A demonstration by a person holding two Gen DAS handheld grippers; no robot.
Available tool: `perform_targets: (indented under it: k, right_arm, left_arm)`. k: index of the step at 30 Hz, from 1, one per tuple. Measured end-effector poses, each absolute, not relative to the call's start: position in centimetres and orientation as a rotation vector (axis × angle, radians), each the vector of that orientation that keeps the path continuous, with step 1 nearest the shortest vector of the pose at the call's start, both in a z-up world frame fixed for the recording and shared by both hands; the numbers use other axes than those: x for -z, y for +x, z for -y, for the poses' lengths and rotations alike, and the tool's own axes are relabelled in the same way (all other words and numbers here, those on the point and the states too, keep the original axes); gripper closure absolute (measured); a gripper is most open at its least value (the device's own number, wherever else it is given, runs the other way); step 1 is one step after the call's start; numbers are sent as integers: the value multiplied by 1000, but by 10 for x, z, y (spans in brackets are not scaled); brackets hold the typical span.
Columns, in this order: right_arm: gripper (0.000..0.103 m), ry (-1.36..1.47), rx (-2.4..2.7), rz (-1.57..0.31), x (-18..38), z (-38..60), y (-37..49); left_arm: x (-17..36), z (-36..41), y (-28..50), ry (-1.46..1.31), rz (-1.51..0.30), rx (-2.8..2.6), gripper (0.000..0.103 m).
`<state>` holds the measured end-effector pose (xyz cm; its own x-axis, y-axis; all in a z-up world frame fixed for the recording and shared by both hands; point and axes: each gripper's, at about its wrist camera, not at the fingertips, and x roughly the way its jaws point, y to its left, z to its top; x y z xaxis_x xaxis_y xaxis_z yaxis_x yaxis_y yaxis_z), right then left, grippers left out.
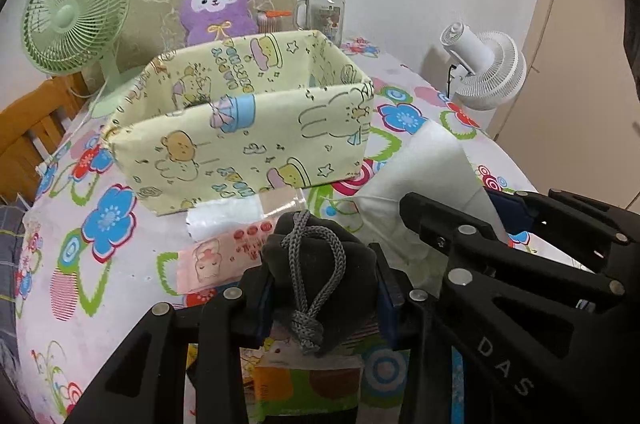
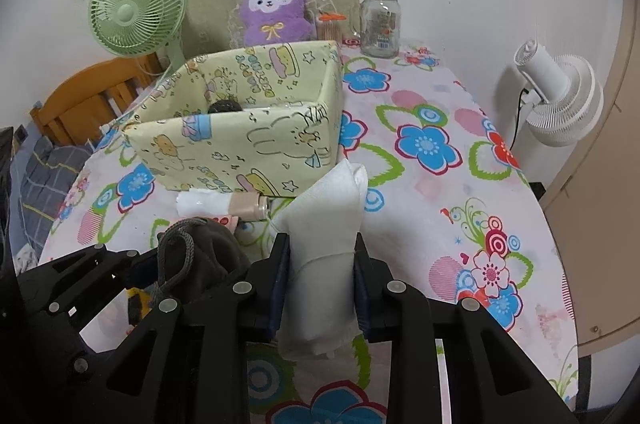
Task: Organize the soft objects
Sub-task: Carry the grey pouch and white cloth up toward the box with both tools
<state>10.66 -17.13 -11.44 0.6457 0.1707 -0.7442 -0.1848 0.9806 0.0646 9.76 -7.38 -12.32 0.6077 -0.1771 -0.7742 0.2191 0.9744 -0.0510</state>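
My left gripper [image 1: 320, 288] is shut on a dark grey drawstring pouch [image 1: 320, 264] with a knotted grey cord, held just above the table. My right gripper [image 2: 322, 280] is shut on a white folded cloth bundle [image 2: 324, 224], also seen in the left wrist view [image 1: 424, 160]. The pouch shows in the right wrist view [image 2: 200, 256] to the left of the bundle. A yellow cartoon-print fabric box [image 1: 248, 128] [image 2: 240, 128] stands open just beyond both grippers; a dark object [image 2: 224, 105] lies inside it.
A pink packet [image 1: 224, 252] and a small plastic-wrapped item [image 2: 224, 204] lie in front of the box. A green fan [image 2: 136, 12], purple plush [image 2: 274, 10], glass jar [image 2: 380, 20] and white fan [image 2: 560, 96] stand around the flowered tablecloth [image 2: 432, 144]. A wooden chair [image 2: 92, 92] is at left.
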Motion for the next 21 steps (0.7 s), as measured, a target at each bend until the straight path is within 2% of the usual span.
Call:
perform_targets:
  k: [21]
  right_arm:
    - [72, -44, -222, -772, 75, 152, 96]
  left_arm:
    - [83, 60, 85, 92, -796, 172, 62]
